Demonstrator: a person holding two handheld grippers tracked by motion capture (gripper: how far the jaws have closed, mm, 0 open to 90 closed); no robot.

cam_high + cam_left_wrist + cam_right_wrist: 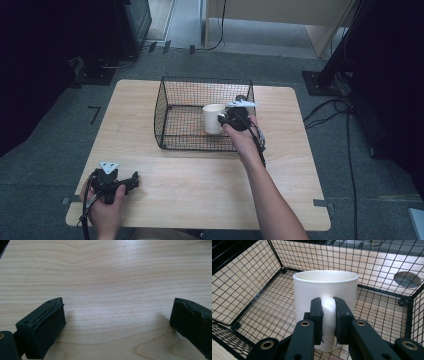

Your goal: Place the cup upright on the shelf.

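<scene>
A white mug [213,118] [324,290] stands upright inside a black wire basket [172,90] [249,277] in the middle of the wooden table [200,175]. My right gripper [226,120] [328,315] reaches in over the basket's right side and is shut on the mug's handle [328,315], one jaw on each side of it. Whether the mug rests on the basket floor or hangs just above it is unclear. My left gripper [131,181] [117,322] sits low over the table near its front left corner, jaws wide apart with bare wood between them.
The basket has tall mesh walls on all sides and an open top. A round hole [407,279] in the tabletop shows behind its far wall. Cables [330,107] and dark stands [330,75] lie on the grey floor around the table.
</scene>
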